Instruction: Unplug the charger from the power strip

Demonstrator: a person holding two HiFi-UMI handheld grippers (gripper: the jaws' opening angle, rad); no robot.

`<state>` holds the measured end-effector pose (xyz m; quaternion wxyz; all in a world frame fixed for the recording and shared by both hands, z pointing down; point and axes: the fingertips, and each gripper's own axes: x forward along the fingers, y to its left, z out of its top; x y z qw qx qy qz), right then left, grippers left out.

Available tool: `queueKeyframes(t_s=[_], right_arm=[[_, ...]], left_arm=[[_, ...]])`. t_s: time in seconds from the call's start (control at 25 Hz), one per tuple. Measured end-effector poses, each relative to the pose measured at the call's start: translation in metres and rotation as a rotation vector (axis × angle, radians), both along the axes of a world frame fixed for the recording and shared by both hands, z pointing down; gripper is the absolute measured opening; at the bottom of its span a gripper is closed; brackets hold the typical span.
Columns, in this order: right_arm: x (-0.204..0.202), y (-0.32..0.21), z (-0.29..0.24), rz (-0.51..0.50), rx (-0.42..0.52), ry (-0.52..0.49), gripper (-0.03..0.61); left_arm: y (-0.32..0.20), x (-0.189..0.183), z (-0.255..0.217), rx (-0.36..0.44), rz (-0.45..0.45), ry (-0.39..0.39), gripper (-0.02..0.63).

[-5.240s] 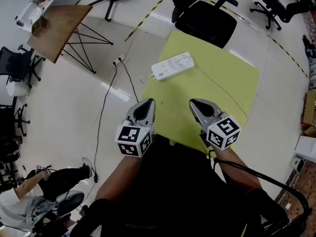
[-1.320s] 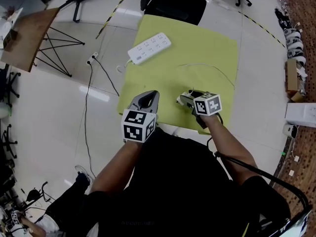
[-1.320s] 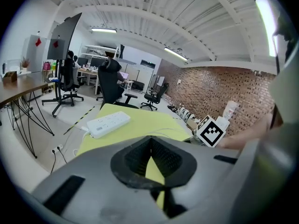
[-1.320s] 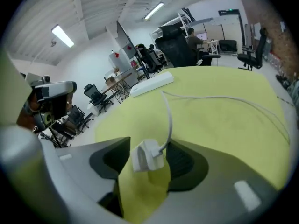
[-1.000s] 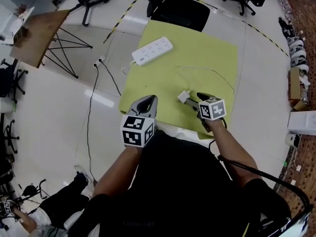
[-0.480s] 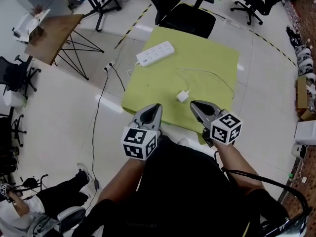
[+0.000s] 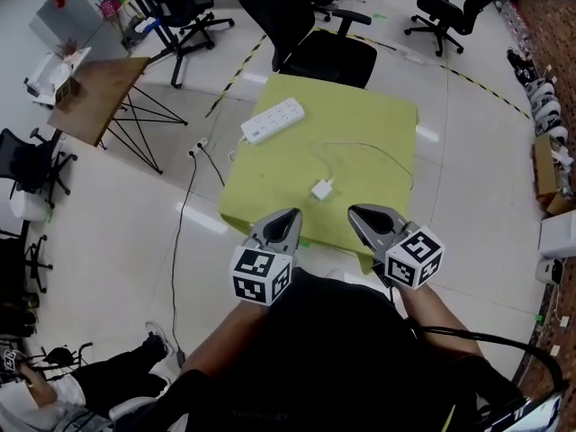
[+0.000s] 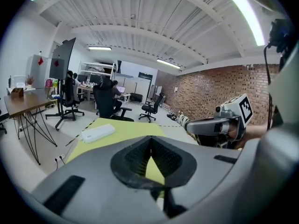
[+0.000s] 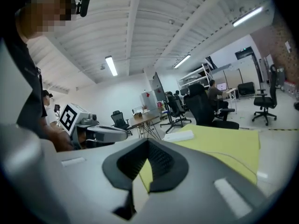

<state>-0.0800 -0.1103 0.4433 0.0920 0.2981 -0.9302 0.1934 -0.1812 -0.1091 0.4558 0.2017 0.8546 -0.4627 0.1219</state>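
The white power strip [image 7: 273,120] lies at the far left of the yellow-green table [image 7: 378,120]. It also shows as a power strip [image 8: 97,133] in the left gripper view and a power strip [image 9: 179,136] in the right gripper view. The white charger [image 7: 321,190] lies on the table's near half, apart from the strip, and its thin cable [image 7: 364,147] loops off to the right. My left gripper [image 7: 291,214] and right gripper [image 7: 355,211] hover at the table's near edge. Both are shut and hold nothing. Their own views show the left gripper [image 8: 150,140] and right gripper [image 9: 147,143] with tips together.
A black office chair [image 7: 315,48] stands behind the table. A wooden trestle table [image 7: 94,93] is at the left. A floor cable [image 7: 184,214] runs along the table's left side. A person sits on the floor at the lower left [image 7: 72,394]. More chairs stand at the far right [image 7: 445,7].
The charger, at the right gripper's jaws a second ago, now lies free on the table. Both grippers have drawn back and risen from it, and the right jaws have shut.
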Motion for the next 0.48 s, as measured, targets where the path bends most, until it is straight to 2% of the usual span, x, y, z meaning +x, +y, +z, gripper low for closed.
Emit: queueKeyframes(t_s=[0.12,0.32,0.48], right_arm=[[-0.001,0.006,-0.002,0.004,0.007,0.004,0.002],[-0.017,0.013,-0.006,0.030,0.001,0.003,0.002],[-0.030,0.022,-0.004,0.035,-0.014,0.050,0.002]], left_arm=[[0.002,-0.009,-0.013,0.035,-0.015,0.017,0.006],[0.017,-0.033,0.004,-0.017,-0.033,0.024,0.006],[0.023,-0.051,0.000,-0.022,-0.044,0.056,0.006]])
